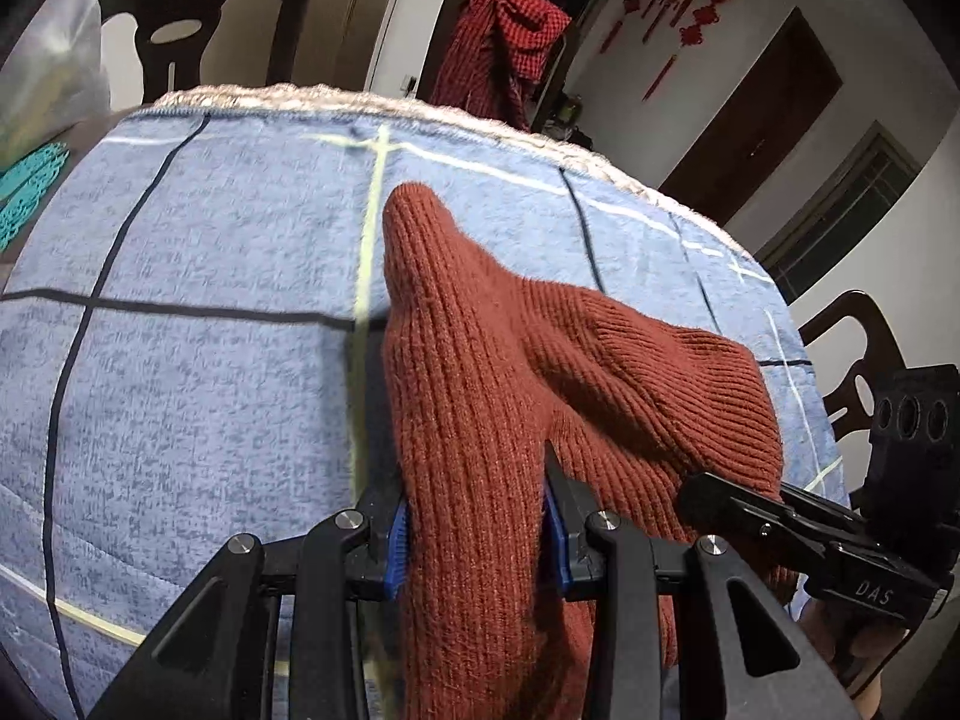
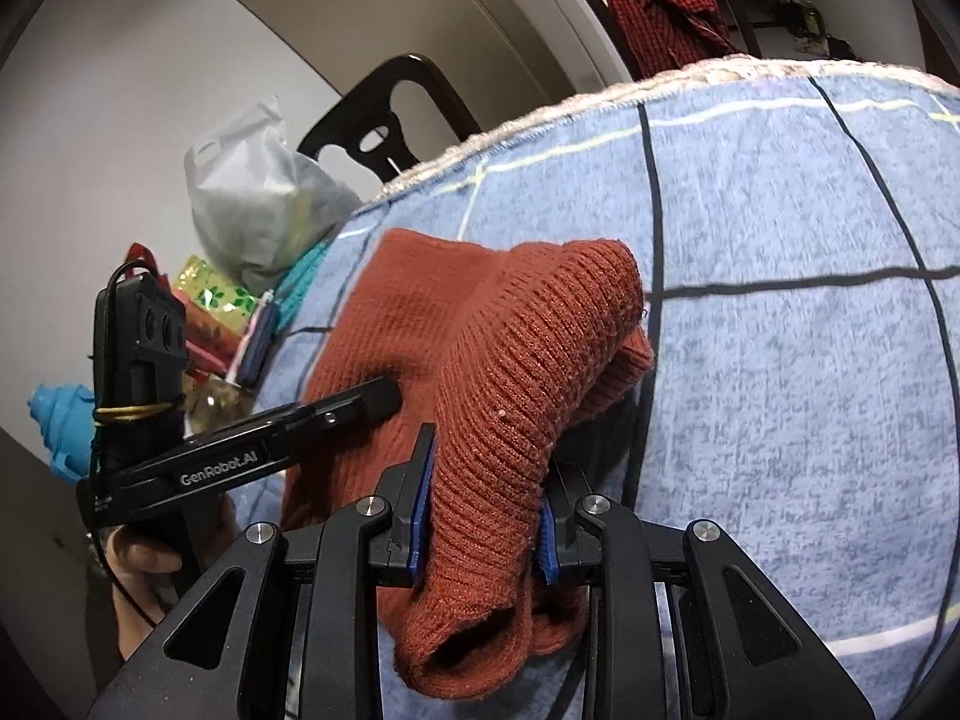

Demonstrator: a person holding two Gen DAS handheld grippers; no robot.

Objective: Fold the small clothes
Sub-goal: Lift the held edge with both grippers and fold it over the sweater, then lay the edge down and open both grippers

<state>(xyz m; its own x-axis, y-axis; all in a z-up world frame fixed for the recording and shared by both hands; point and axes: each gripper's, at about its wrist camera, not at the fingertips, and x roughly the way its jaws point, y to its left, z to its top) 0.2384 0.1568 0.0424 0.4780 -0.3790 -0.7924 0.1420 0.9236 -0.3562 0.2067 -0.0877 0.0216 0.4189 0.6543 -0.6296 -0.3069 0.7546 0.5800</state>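
Observation:
A rust-red ribbed knit garment point(image 1: 510, 372) lies bunched on the blue checked cloth point(image 1: 210, 300) of the table. My left gripper point(image 1: 477, 516) is shut on a thick fold of it, and the knit hangs down between the blue pads point(image 1: 397, 546). My right gripper point(image 2: 483, 510) is shut on another part of the knit garment point(image 2: 498, 360), whose cuff opening droops below the jaws. Each gripper shows in the other's view: the right one at the right edge point(image 1: 798, 534), the left one at the left point(image 2: 270, 450), its tip in the knit.
Dark wooden chairs point(image 1: 204, 24) stand behind the table; a red checked garment point(image 1: 504, 42) hangs over one. A white plastic bag point(image 2: 258, 192), snack packets point(image 2: 210, 294) and a blue object point(image 2: 60, 426) sit at the table's left side. A teal item point(image 1: 30, 186) lies there too.

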